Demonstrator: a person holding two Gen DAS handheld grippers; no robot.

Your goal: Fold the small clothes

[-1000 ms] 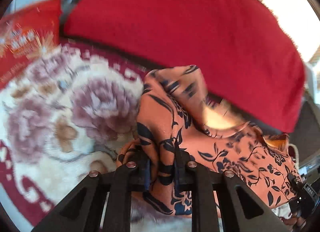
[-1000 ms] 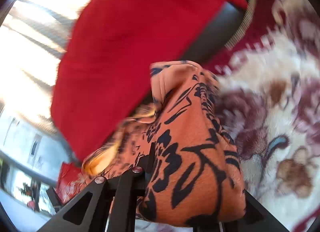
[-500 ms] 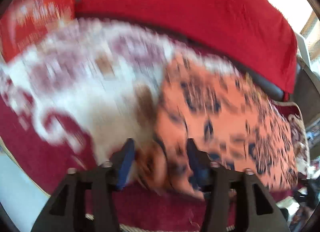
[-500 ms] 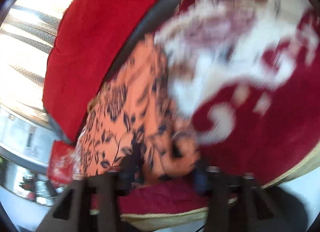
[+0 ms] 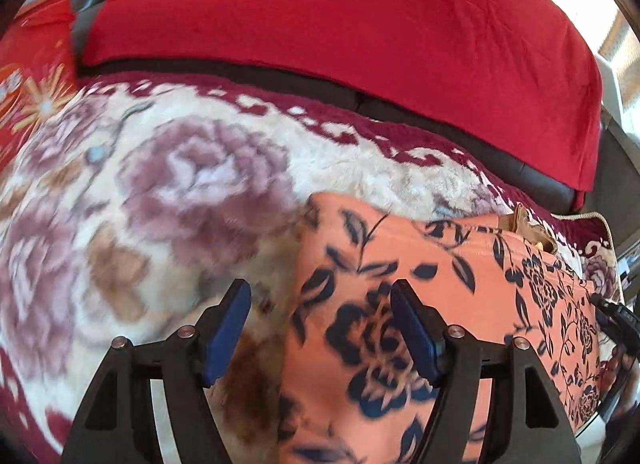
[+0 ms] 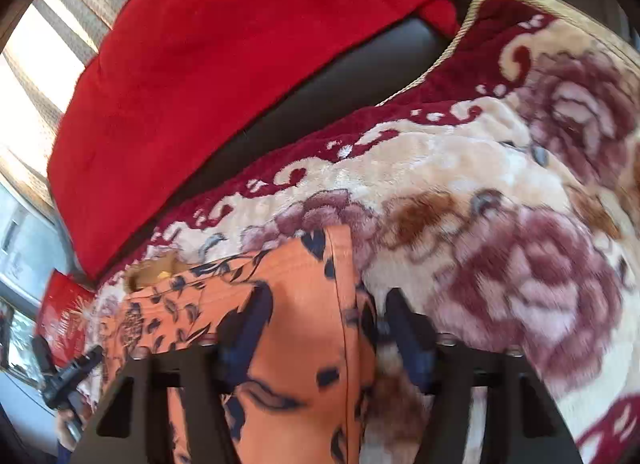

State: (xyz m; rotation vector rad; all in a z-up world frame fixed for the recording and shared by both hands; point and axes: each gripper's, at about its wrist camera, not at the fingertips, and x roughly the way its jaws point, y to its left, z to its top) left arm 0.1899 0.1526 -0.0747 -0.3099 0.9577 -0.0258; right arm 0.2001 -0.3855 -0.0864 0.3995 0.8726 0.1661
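Both grippers w/ jaws spread, nothing pinched. Left gripper (image 5: pixel 320 328) hangs over the garment's left edge: its left blue pad (image 5: pixel 226 334) is over bare blanket, the right pad over the cloth. Right gripper (image 6: pixel 326 328) straddles the garment's right edge, one finger over the print, the other over blanket; view is blurred there, so can't tell if the pads touch the fabric.

Room to move: the floral blanket (image 5: pixel 168 192) runs wide open from 9 to 12 o'clock of the left gripper, and from 12 to 3 o'clock of the right one. At 12 o'clock the blanket's dark red patterned border ends against a dark seat strip (image 6: pixel 320 100), w/ the red cover (image 5: pixel 340 20) rising behind it like a wall. In the right wrist view the blanket's corded edge (image 6: pixel 448 52) curls up at approx 1 o'clock. A red printed bag (image 5: pixel 28 76) sits at 10 o'clock in the left view, at the blanket's edge.

Orange garment (image 5: pixel 460 296) w/ dark blue leaf and flower print lies flat on the blanket, spread between the two grippers. Far edge fairly straight; far left corner squared off at approx 12 o'clock of the left gripper. A tan inner bit (image 6: pixel 154 270) shows at the far edge, near the blanket's border. A straight seam (image 6: pixel 344 324) runs down near the right edge.
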